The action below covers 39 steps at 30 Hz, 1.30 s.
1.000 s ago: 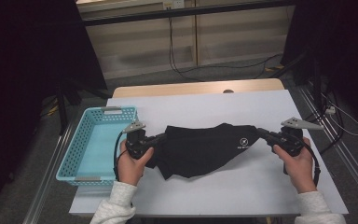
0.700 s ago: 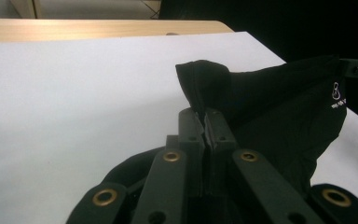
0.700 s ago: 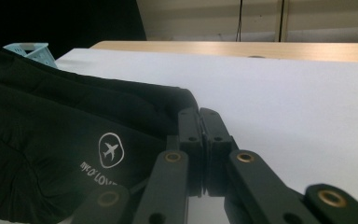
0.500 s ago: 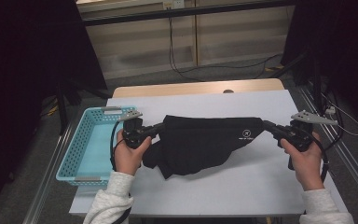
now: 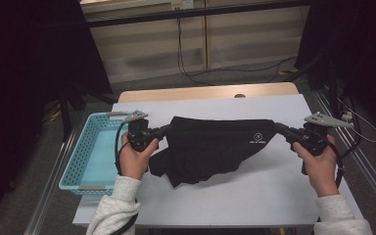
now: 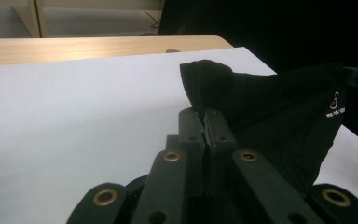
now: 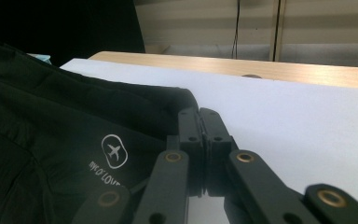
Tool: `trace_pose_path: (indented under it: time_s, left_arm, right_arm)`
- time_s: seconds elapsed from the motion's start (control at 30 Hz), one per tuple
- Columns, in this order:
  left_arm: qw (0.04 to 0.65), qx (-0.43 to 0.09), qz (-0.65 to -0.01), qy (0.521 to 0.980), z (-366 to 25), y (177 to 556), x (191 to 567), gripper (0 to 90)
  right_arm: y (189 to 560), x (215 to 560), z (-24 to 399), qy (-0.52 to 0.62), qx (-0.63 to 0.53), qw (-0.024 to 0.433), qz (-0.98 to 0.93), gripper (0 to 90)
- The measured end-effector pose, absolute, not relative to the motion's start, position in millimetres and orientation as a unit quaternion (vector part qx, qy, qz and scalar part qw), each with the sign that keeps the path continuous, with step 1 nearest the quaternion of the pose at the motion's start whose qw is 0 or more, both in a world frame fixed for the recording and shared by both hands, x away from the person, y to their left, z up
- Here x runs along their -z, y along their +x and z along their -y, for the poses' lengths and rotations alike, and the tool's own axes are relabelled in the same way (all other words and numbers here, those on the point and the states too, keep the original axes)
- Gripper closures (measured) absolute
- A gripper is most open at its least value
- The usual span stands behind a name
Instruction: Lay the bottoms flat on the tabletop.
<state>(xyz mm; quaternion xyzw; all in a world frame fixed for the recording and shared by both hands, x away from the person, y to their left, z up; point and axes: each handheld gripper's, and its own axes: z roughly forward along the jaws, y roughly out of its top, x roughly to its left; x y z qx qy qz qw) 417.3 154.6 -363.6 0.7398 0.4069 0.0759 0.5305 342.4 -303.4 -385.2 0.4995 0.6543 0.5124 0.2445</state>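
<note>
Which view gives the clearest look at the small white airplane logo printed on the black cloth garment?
The right gripper view: the white airplane logo on the black cloth garment is near and sharp, oval outline and lettering visible. In the high view it is a tiny white mark. The left gripper view catches it partly, at the cloth's far edge.

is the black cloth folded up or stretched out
Stretched out: the black cloth hangs taut along its top edge between the left gripper and right gripper, each shut on a corner, its lower part bunched.
</note>
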Motion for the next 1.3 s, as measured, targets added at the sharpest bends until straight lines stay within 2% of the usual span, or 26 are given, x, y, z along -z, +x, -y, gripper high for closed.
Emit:
trace_pose_path:
  time_s: [0.43,0.63,0.87,1.03,1.3]
  left_arm:
    - [0.535,-0.070,-0.408,0.737,-153.3,424.4,352.4,87.4]
    - [0.557,-0.064,-0.389,0.731,-146.4,419.4,336.6,87.4]
    - [0.564,-0.051,-0.374,0.734,-134.6,412.9,333.7,87.4]
    - [0.560,-0.051,-0.374,0.737,-125.5,420.2,336.7,87.4]
    - [0.547,-0.051,-0.390,0.739,-128.4,440.4,353.0,87.3]
  right_arm:
    - [348.2,376.9,305.6,0.499,-0.507,0.257,-0.654,88.1]
    - [333.6,349.7,311.4,0.486,-0.515,0.271,-0.652,88.1]
    - [306.5,334.2,330.2,0.486,-0.512,0.289,-0.646,88.1]
    - [306.9,337.3,331.6,0.488,-0.506,0.291,-0.649,88.0]
    - [329.9,360.7,323.0,0.497,-0.494,0.278,-0.656,88.0]
